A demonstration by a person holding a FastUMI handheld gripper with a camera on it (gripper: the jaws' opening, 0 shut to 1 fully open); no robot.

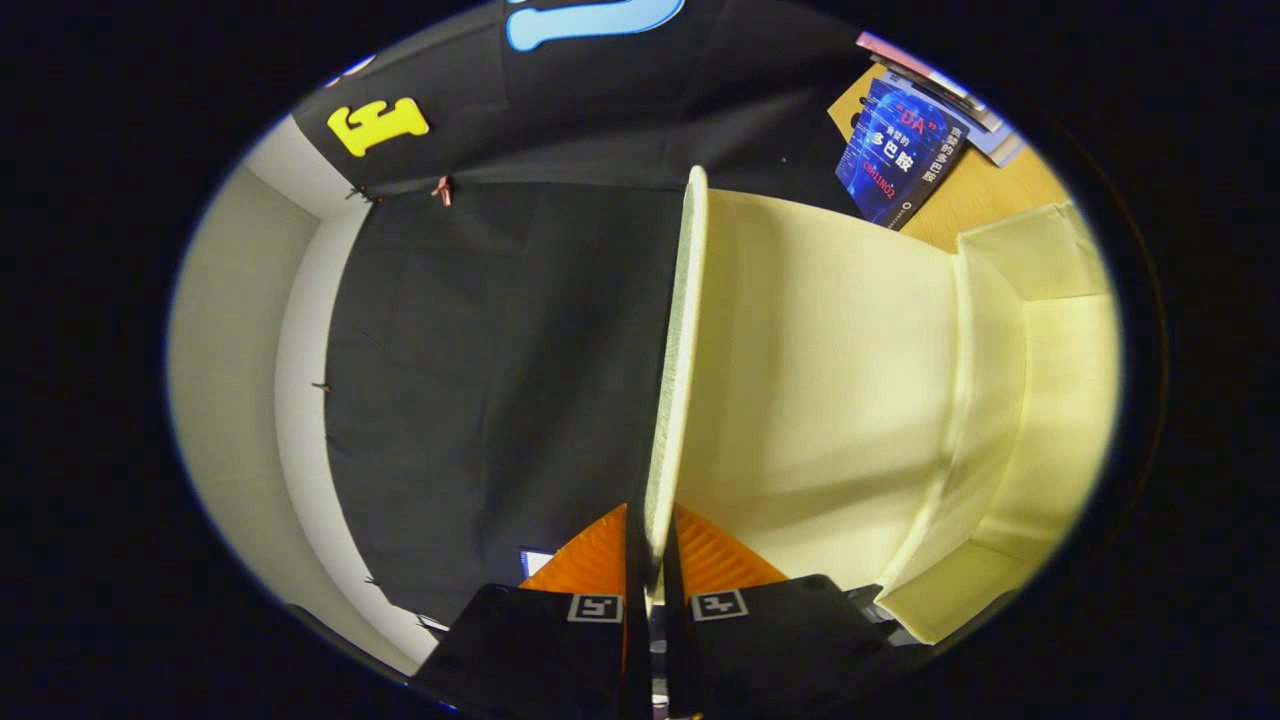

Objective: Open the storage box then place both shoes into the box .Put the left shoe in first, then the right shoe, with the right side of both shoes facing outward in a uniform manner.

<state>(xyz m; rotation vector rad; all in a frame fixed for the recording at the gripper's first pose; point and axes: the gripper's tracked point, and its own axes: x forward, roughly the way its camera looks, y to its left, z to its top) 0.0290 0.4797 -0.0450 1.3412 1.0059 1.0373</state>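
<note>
The gripper (652,560) is closed on the lid (682,350) of the storage box (1040,400). Both orange fingers (590,560) press against the thin lid edge, one on each face, with the edge running straight between them.

The lid stands edge-on to the fingers. Its long axis runs forward, away from the fingertips and toward the black cloth wall (500,350). The pale yellow inner face of the lid lies to one side of the edge; the cloth wall lies to the other. The lid joins the box along a fold at the far side of that face, and the box interior opens beyond the fold. This suggests that the lid is already raised and swung well clear of the box mouth.

The coming move turns on this relation: the lid pivots about the fold, so the fingers must follow an arc around that line, not a straight pull. A straight pull would likely bend the lid or let it slip out.

No shoes are visible inside the part of the box that can be seen. The step in hand appears to be the opening of the box; both shoes remain to be placed.

The box rests on a wooden table (980,190). A blue book (900,150) lies on the table just beyond the box. A pale wall (230,350) stands beside the cloth.
</note>
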